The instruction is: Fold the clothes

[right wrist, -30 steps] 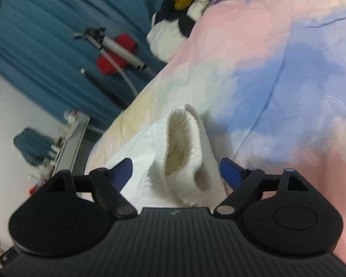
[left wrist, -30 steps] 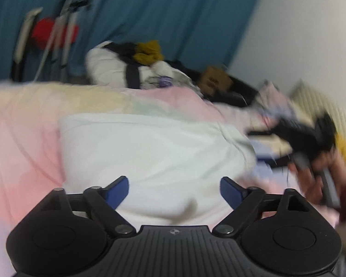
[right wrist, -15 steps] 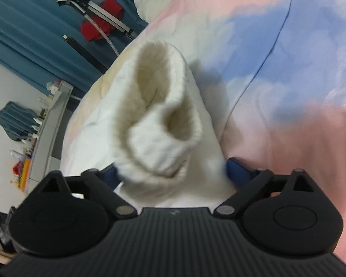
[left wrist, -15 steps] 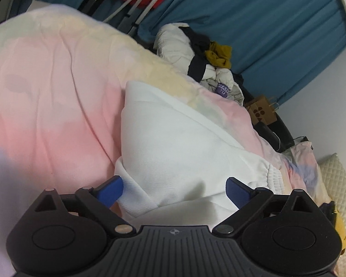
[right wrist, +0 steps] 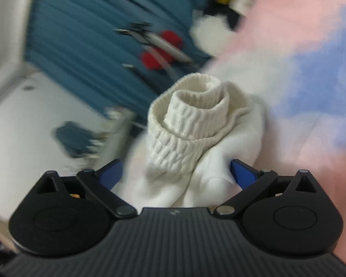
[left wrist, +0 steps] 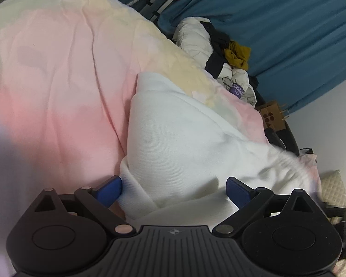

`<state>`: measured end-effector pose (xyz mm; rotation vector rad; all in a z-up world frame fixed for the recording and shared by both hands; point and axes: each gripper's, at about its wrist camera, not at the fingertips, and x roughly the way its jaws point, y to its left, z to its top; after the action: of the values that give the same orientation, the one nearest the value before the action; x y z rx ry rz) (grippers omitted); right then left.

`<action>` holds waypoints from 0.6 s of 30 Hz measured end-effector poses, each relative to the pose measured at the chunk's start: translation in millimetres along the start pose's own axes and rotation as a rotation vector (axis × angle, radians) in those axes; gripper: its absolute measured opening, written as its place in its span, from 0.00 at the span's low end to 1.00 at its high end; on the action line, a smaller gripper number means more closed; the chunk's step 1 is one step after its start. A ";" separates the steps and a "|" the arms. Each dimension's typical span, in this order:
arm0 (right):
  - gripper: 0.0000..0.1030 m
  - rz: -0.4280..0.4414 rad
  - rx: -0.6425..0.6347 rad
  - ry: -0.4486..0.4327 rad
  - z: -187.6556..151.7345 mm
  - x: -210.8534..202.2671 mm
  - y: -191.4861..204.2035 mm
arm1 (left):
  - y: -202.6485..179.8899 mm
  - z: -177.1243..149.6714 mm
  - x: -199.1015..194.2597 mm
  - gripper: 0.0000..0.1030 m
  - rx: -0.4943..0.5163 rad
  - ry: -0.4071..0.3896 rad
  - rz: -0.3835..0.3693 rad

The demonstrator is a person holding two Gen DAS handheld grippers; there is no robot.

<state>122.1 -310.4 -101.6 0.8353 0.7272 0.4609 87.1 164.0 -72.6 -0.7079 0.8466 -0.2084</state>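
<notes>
"WANG YU" on purple tag point(left wrist: 237, 90)

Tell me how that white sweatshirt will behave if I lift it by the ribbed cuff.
The white sweatshirt would probably drape and sag: it lies in soft folds on the bedspread. The ribbed cuff looks thick and stretchy, so it should give before the body follows. Its knit seems grippy, unlikely to slip from the right gripper.

White garment point(left wrist: 184, 143) on pink bedspread point(left wrist: 57, 97), left gripper point(left wrist: 174, 190) jaws spread over it
</notes>
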 end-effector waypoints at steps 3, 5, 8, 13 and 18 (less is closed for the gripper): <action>1.00 -0.121 0.052 0.030 -0.4 19.5 -15.8 | -2.3 -1.7 5.8 0.95 0.018 0.010 0.009; 1.00 -0.149 0.057 0.047 0.8 31.1 -18.6 | -2.5 -1.8 8.4 0.95 0.023 0.013 0.010; 1.00 -0.094 0.058 0.018 4.3 24.5 -8.7 | 1.3 0.1 10.6 0.95 -0.003 0.018 0.001; 1.00 0.012 0.046 -0.022 8.4 12.3 -3.8 | 3.6 6.1 21.1 0.95 -0.014 0.031 -0.004; 0.91 -0.154 0.017 0.031 4.1 35.3 -18.0 | 6.9 8.6 30.6 0.91 -0.030 0.047 -0.034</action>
<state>150.4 -301.0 -128.1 0.7833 0.8186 0.3302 112.9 160.0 -92.0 -0.7482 0.8846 -0.2440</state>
